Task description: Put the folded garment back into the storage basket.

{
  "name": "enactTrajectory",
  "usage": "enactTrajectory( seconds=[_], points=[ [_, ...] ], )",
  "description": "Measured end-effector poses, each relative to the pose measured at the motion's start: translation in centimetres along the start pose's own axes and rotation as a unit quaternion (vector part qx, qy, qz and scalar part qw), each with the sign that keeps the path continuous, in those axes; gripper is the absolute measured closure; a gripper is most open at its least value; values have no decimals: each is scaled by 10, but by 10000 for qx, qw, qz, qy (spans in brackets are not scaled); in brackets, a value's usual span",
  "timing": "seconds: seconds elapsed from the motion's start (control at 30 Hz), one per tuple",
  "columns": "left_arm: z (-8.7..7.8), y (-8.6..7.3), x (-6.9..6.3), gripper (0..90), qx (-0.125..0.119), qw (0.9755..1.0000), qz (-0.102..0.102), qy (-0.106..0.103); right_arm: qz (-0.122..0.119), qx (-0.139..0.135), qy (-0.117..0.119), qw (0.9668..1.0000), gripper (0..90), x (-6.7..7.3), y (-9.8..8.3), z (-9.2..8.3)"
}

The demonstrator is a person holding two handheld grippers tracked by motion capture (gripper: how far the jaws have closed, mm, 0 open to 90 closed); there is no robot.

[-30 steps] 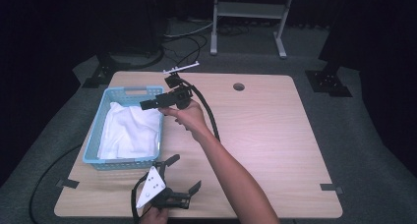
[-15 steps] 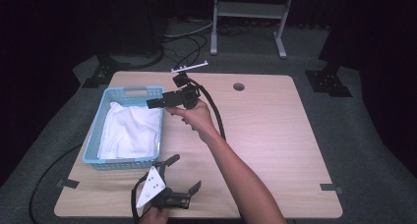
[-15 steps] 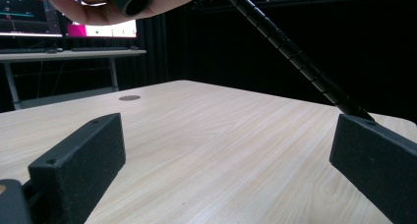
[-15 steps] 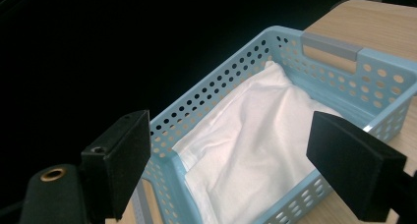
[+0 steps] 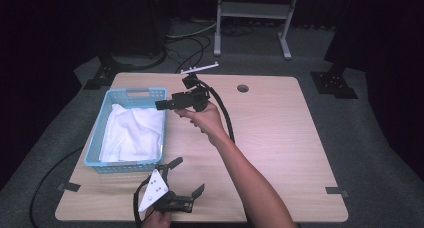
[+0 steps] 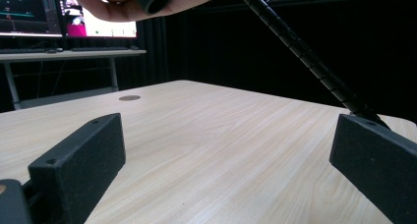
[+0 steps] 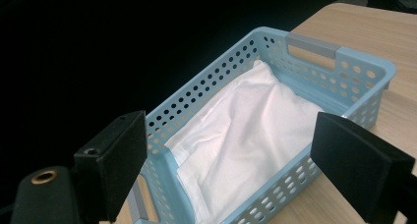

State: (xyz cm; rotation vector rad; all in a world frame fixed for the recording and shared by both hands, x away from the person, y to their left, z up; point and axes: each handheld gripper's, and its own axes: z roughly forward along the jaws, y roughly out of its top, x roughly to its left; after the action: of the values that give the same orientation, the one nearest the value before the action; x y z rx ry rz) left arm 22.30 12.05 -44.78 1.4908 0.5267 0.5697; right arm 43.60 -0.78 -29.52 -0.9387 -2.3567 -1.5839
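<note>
A white cloth (image 5: pixel 132 133) lies crumpled inside the light blue basket (image 5: pixel 99 130), which sits on the counter (image 5: pixel 280 138) toward its left side. Just right of the basket's far end, the right gripper (image 5: pixel 161 105) is held up in the air, pointing at the basket, its jaws apart and empty. Near the basket's close right corner, the left gripper (image 5: pixel 187 177) rests low on the counter's front edge, jaws spread wide, nothing between them.

High view overlooks the table (image 5: pixel 280 138); right gripper view nears basket (image 7: pixel 275 52).
</note>
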Motion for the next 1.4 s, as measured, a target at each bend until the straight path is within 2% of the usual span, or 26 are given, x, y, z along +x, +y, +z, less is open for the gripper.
enactTrajectory(
  seconds=[0.3,0.57,1.13,1.4],
  points=[
    [0,0,0,0,17,10000,8,0,46,-42,-81,9999,127,-5,-5,-9],
    [0,0,0,0,13,10000,9,0,-9,-3,-308,9995,125,-8,-8,-22],
    [0,0,0,0,15,10000,11,1,-1,-106,-419,9991,125,-16,-17,-47],
    [0,0,0,0,7,10000,13,1,10,-103,-415,9991,125,-20,-22,-52]
  ],
)
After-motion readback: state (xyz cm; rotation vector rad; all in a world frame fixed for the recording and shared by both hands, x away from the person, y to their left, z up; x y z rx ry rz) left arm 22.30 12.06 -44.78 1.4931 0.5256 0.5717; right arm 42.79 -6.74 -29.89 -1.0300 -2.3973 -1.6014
